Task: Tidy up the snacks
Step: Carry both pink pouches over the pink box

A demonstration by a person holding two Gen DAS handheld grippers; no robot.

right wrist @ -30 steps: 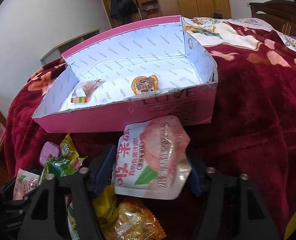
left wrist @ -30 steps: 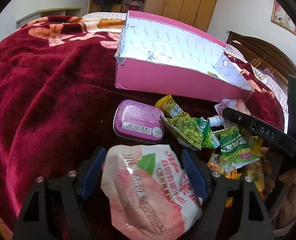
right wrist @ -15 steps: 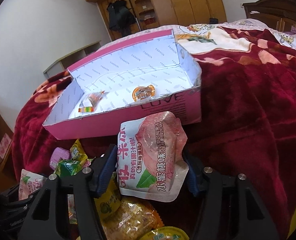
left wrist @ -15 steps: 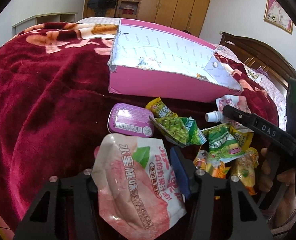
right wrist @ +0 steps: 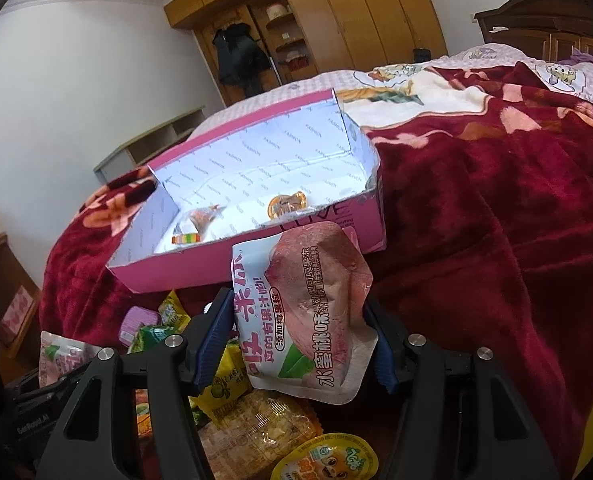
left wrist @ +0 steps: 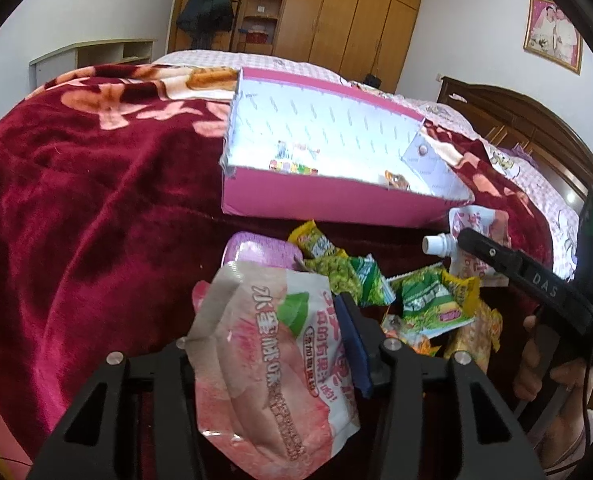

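Note:
My left gripper [left wrist: 272, 344] is shut on a pink peach juice pouch [left wrist: 272, 364] and holds it above the snack pile. My right gripper [right wrist: 300, 332] is shut on a second pink peach juice pouch [right wrist: 308, 312], lifted in front of the open pink box [right wrist: 256, 256]. That pouch's white spout [left wrist: 436, 245] shows in the left wrist view. The box [left wrist: 328, 204] lies on the red blanket and holds a few small sweets [right wrist: 200, 220] and a jelly cup [right wrist: 286, 205].
Loose snacks lie between the grippers: a purple tin [left wrist: 256, 250], green pea packets [left wrist: 344, 276], yellow packets [right wrist: 224, 392], a jelly cup [right wrist: 328, 460]. Red blanket [right wrist: 496, 240] covers the bed. Wardrobes and a headboard stand behind.
My left gripper closed on its pouch and lifted it. My right gripper rose with its pouch, so more of the box's inside shows.

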